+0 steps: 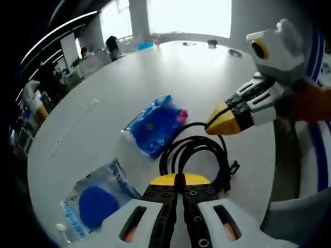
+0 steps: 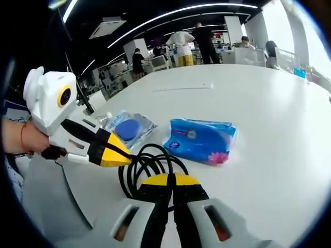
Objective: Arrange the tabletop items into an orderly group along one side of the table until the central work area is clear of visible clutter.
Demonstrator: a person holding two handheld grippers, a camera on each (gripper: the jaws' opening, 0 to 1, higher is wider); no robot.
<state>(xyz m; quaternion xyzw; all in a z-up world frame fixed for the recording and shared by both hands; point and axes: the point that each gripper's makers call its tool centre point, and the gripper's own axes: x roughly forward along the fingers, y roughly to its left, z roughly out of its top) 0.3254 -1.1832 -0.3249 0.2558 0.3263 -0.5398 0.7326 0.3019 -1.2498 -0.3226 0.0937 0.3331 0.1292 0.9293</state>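
Left gripper view: the left hand-held gripper has its yellow tips pressed together, right at the near edge of the coiled black cable on the white worktop; whether it pinches a strand is hidden. Left of it lies a clear pouch with a blue disc, its corner cut off. Ahead sits a blue tissue pack. From the right comes the right hand-held gripper, tips together against the cable. Right gripper view: the right hand-held gripper's own tips cover the cable's near loops, so any grip is unclear.
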